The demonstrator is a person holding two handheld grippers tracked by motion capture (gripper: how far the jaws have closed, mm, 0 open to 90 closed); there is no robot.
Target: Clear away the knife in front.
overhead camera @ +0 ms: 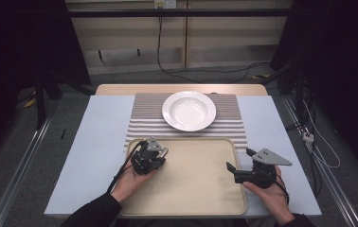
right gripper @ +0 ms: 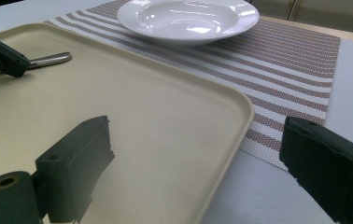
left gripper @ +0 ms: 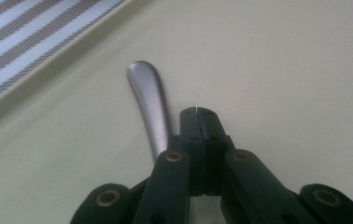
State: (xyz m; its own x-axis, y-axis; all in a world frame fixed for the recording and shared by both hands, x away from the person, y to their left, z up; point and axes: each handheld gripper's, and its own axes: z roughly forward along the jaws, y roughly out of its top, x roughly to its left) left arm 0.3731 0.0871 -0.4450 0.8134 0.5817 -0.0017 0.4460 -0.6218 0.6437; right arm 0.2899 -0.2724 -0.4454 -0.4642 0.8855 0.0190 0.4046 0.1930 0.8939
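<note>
One brushed-steel utensil handle (left gripper: pixel 150 105) lies on the beige plastic tray (overhead camera: pixel 201 189), near its far-left corner. Left gripper (left gripper: pixel 197 113) has jaws pressed together w/ nothing between; the handle sits just beside them. Right gripper (right gripper: pixel 198 163) is spread wide at the tray's right edge. Steel looks stiff, light & slippery, lying flat; best pinched mid-handle. One white ceramic bowl (overhead camera: pixel 189 110) on one striped woven placemat (overhead camera: pixel 144 118) beyond the tray.

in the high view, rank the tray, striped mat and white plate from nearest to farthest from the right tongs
1. tray: just left of the right tongs, whose tips hang over its right edge.
2. striped mat: beyond the tray, up and left.
3. white plate: farthest, on the mat's far half.
</note>
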